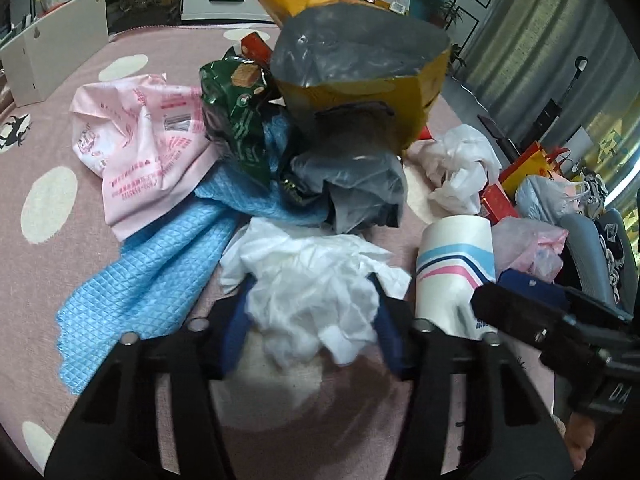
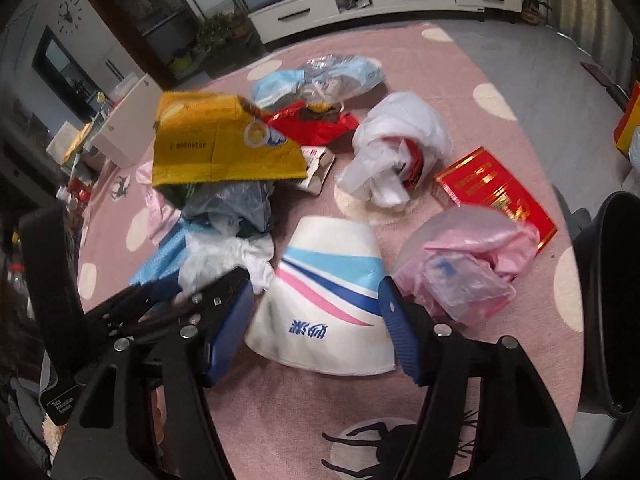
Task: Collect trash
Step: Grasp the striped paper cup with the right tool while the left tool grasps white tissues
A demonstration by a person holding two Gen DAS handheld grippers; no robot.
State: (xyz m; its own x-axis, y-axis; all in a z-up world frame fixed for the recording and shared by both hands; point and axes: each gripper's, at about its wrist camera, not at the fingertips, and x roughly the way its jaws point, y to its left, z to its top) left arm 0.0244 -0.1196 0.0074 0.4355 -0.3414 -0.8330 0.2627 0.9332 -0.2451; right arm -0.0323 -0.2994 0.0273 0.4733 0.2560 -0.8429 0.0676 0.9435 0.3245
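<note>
Crumpled white tissue [image 1: 316, 300] sits right between the left gripper [image 1: 310, 316] fingers, jaws spread to either side of it, blue pads flanking the wad. Can't tell if the pads touch it yet; no squeeze visible, so I read it as open around the tissue.

Right gripper [image 2: 316, 316] is likewise spread wide around the paper cup [image 2: 326, 300], which lies on its side on the pink carpet [image 2: 460, 60], rim toward the camera. Pads look just beside the cup walls, not pressing.

Rest of the trash, from the right wrist view: yellow snack bag [image 2: 224, 144] at 10 o'clock, white plastic bag [image 2: 400, 148] at 1 o'clock, red box [image 2: 492, 188] at 2 o'clock, pink plastic bag [image 2: 468, 264] at 3 o'clock, touching the right finger's outer side. Blue quilted cloth [image 1: 160, 264] at 9 o'clock in the left view.

My take for doing this step well:
- Left: close slowly, catch the bulk of the wad, not a loose corner that tears.
- Right: the cup crushes easily, so squeeze lightly, and keep the pink bag out of the jaw.
- Lift one at a time; the grippers are near each other and could collide.
</note>
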